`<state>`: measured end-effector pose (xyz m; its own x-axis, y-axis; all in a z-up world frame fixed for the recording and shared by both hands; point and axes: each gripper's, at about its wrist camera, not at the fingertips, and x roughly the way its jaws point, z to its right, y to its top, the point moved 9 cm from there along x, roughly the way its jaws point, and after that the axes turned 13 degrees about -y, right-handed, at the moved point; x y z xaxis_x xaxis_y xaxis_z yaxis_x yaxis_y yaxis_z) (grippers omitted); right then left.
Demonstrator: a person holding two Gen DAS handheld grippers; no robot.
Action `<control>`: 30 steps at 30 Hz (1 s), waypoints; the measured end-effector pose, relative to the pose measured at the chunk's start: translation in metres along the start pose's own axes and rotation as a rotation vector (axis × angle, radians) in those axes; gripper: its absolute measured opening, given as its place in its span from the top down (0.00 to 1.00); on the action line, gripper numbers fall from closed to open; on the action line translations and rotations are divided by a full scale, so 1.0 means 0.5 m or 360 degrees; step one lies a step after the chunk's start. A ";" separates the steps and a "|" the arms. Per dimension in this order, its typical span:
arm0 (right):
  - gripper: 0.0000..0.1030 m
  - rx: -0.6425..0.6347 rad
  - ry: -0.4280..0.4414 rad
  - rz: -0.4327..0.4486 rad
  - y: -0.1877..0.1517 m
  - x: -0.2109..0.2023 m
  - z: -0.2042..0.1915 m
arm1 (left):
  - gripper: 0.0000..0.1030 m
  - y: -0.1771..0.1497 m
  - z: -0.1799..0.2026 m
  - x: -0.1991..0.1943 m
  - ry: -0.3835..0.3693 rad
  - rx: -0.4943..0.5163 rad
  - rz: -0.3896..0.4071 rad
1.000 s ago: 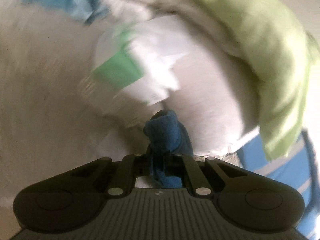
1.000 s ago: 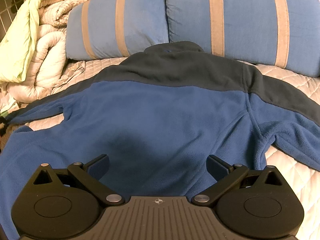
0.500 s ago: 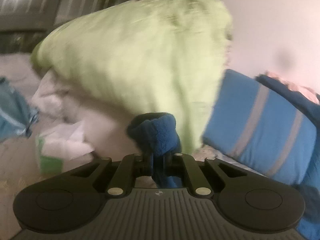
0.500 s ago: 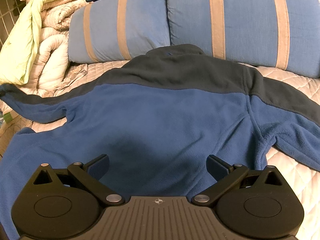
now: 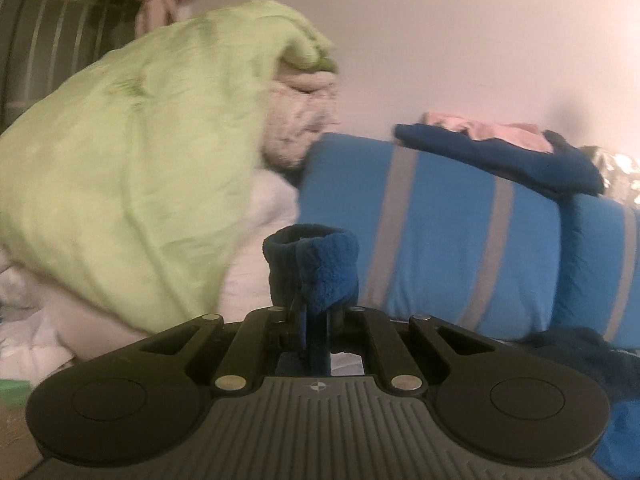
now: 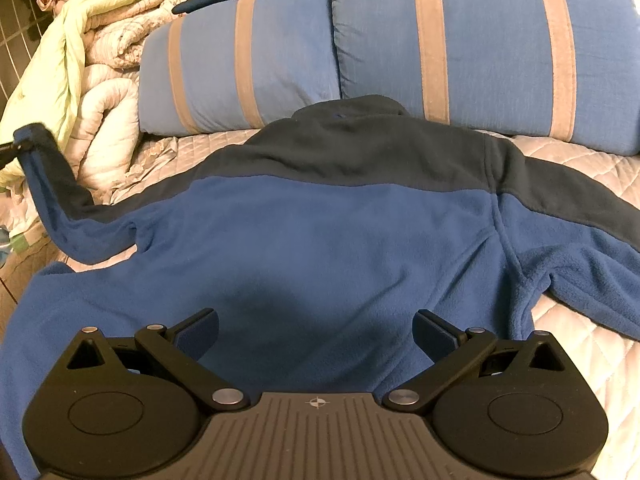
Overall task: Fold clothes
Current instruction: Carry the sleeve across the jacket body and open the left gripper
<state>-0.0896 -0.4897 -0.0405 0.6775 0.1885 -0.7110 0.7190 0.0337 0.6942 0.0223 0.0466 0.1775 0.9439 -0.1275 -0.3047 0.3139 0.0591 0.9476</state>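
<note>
A blue fleece jacket (image 6: 320, 248) with a dark navy yoke lies spread back-up on the quilted bed. My left gripper (image 5: 314, 312) is shut on the cuff of its left sleeve (image 5: 316, 264), which sticks up between the fingers. In the right wrist view that sleeve (image 6: 52, 184) is lifted off the bed at the far left. My right gripper (image 6: 316, 336) is open and empty, low over the jacket's lower back. The right sleeve (image 6: 592, 240) lies flat on the bed.
Two blue pillows with tan stripes (image 6: 460, 48) stand behind the jacket's collar. A heap of green and white bedding (image 6: 92, 64) is at the left; it also fills the left wrist view (image 5: 132, 176). Dark blue and pink clothes (image 5: 500, 148) lie on a pillow.
My left gripper has lifted and swung the sleeve cuff up off the bed, its view turning from the bedding toward the pillows. The right gripper has stayed open and still.
</note>
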 end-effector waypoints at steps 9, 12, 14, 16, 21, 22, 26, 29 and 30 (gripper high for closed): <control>0.01 -0.0004 -0.0081 0.0011 -0.001 0.000 0.003 | 0.92 -0.006 0.100 0.043 -0.0131 0.0080 -0.0028; 0.01 -0.0016 -0.0158 0.0024 -0.001 -0.001 0.007 | 0.92 -0.009 0.130 0.055 -0.0157 0.0111 -0.0040; 0.01 -0.0033 -0.0206 0.0034 -0.001 -0.001 0.008 | 0.92 -0.008 0.151 0.062 -0.0154 0.0145 -0.0051; 0.01 -0.0055 -0.0250 0.0043 -0.001 -0.001 0.008 | 0.92 -0.005 0.171 0.069 -0.0151 0.0175 -0.0064; 0.01 -0.0093 -0.0307 0.0047 -0.003 0.000 0.007 | 0.92 0.003 0.223 0.078 -0.0197 0.0230 -0.0078; 0.01 -0.0095 -0.0305 0.0048 -0.003 0.000 0.006 | 0.92 0.005 0.237 0.081 -0.0213 0.0243 -0.0081; 0.01 -0.0086 -0.0291 0.0045 -0.002 0.002 0.006 | 0.92 0.013 0.288 0.092 -0.0271 0.0294 -0.0090; 0.01 -0.0086 -0.0287 0.0044 -0.002 0.003 0.007 | 0.92 0.017 0.335 0.101 -0.0339 0.0313 -0.0091; 0.01 -0.0086 -0.0283 0.0044 -0.002 0.003 0.007 | 0.92 0.019 0.352 0.102 -0.0370 0.0320 -0.0081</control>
<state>-0.0889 -0.4928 -0.0427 0.7170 0.0140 -0.6969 0.6936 0.0848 0.7153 0.0553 -0.1335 0.1878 0.8714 -0.3498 -0.3439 0.3115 -0.1470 0.9388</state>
